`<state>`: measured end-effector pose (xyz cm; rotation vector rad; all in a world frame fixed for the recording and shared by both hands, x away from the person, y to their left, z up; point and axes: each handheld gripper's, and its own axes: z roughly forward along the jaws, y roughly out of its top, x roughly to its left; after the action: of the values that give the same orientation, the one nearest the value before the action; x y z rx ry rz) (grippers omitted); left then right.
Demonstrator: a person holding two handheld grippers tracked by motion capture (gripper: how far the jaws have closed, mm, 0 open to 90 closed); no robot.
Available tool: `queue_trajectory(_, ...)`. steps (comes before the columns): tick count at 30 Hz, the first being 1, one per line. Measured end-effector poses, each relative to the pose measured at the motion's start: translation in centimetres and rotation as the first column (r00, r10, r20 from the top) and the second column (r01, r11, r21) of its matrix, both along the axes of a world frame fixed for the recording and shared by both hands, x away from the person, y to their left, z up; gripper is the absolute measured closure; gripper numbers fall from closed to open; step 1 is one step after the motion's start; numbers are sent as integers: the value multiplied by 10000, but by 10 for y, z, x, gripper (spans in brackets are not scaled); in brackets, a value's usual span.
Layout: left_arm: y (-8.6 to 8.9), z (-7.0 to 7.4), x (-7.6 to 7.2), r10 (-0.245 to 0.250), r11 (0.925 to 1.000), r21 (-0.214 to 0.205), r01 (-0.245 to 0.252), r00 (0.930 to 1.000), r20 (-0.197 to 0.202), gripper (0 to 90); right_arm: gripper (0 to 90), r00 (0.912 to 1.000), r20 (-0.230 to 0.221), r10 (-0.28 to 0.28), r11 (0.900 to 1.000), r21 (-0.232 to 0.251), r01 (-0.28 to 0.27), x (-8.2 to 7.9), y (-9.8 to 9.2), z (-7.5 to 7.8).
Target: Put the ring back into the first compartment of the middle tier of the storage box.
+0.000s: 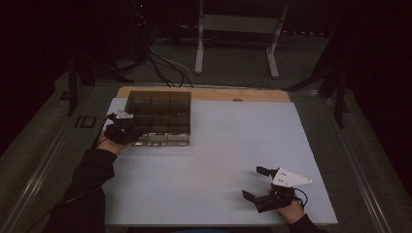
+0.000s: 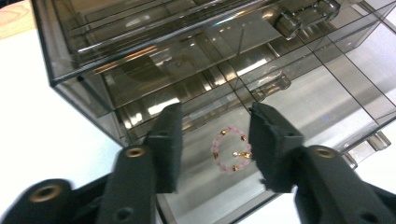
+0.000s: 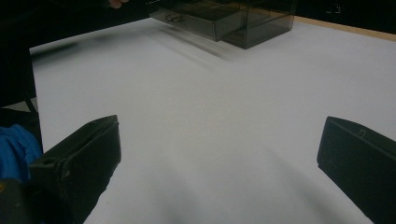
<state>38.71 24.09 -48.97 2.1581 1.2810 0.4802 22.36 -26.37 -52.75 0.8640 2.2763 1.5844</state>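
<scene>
- The left gripper (image 2: 212,140) hangs over the pulled-out drawer (image 2: 289,116) of a smoky transparent plastic drawer box (image 1: 160,116), at ten o'clock on the white counter (image 1: 214,160).
- Its fingers (image 2: 166,140) stand apart, pressing on nothing.
- A small bracelet of pink beads with gold pieces (image 2: 230,150) lies on the drawer floor, between the fingers, near the one at three o'clock.
- The right gripper (image 1: 256,183) rests at five o'clock on the counter, well apart from the box, fingers wide open and empty.
</scene>
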Motion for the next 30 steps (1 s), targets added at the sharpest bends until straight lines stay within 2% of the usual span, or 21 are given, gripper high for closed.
queue_trajectory(4, 0, 4, -3, 126, 9999, 26, -126, 9999, 40, 406, 0, 10000, -18, -15, 10000, 12, 15, 0, 0, 0)
queue_trajectory(6, -1, 7, -5, 133, 9999, 1, -133, 9999, 100, 384, 0, 10000, -34, -11, 10000, 3, 11, 0, 0, 0)
queue_trajectory(9, -2, 11, -6, 165, 9998, -91, -165, 9999, 15, 285, 0, 10000, -26, -14, 10000, -17, 14, 0, 0, 0)
queue_trajectory(14, -5, 15, -10, 181, 9998, -19, -181, 9998, 4, 200, 0, 10000, -32, -25, 10000, -26, 24, 0, 0, 0)
queue_trajectory(17, -7, 17, -12, 118, 9998, -148, -119, 9999, -18, 165, 0, 10000, -28, -33, 10000, -19, 33, 0, 0, 0)
queue_trajectory(18, -7, 17, -13, -67, 9996, -285, 64, 9999, -122, 135, 0, 10000, -26, -40, 10000, -22, 40, 0, 0, 0)
queue_trajectory(19, -6, 17, -13, -223, 9987, -466, 216, 9997, -126, 58, 0, 10000, -24, -42, 10000, -21, 42, 0, 0, 0)
queue_trajectory(21, -6, 18, -14, -365, 9975, -605, 354, 9992, -166, 42, 0, 10000, -16, -52, 10000, -33, 52, 0, 0, 0)
queue_trajectory(24, -5, 18, -16, -509, 9961, -716, 507, 9987, -14, 14, 0, 10000, 0, -57, 10000, -33, 57, 0, 0, 0)
queue_trajectory(28, -4, 20, -17, -752, 9946, -706, 759, 9971, 126, 8, 0, 10000, 0, -62, 10000, -24, 62, 0, 0, 0)
queue_trajectory(30, -3, 21, -17, -897, 9918, -902, 901, 9959, 84, 8, 0, 10000, -4, -60, 10000, -19, 60, 0, 0, 0)
